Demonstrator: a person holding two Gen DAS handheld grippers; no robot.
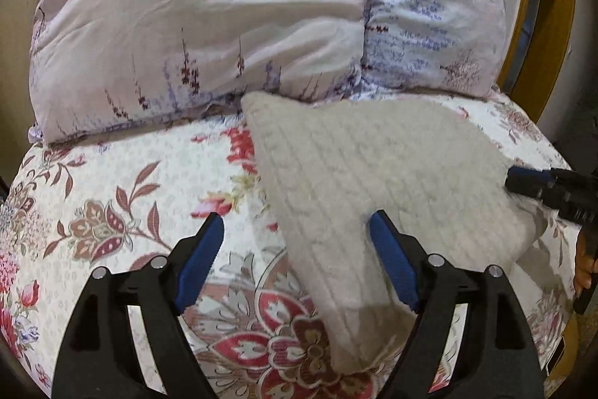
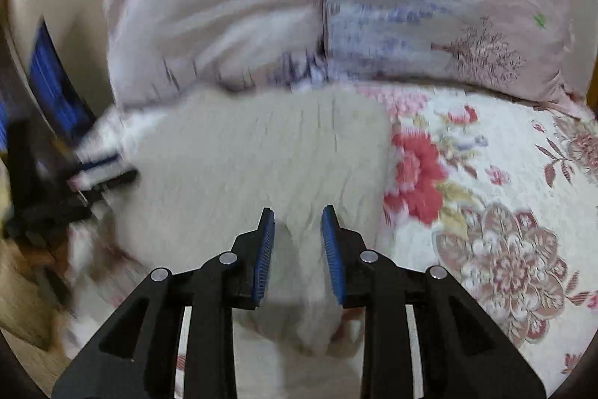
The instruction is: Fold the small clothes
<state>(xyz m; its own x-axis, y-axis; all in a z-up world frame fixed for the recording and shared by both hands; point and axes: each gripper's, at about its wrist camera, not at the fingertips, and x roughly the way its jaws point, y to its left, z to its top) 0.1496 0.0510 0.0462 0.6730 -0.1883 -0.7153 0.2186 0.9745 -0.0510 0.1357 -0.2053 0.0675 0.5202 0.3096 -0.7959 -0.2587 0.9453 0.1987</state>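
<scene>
Both wrist views look steeply down, close over the same white knit garment (image 1: 373,174) on the bed.

a bedroom in a home: a bed spread with a quilted floral bedcover (image 1: 123,197), a bulky folded duvet (image 1: 194,25) in pale lilac with a lavender-sprig print piled at its far end (pillow-like, seamed down the middle), and a wooden bed frame (image 1: 553,36) beside it.

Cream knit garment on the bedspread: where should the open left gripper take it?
Take the cream knit garment at its near pointed corner, low between the left gripper fingers. Come from the near side, along the bedspread: that corner is thin, free and nearest, while the far edge abuts the quilt.
</scene>
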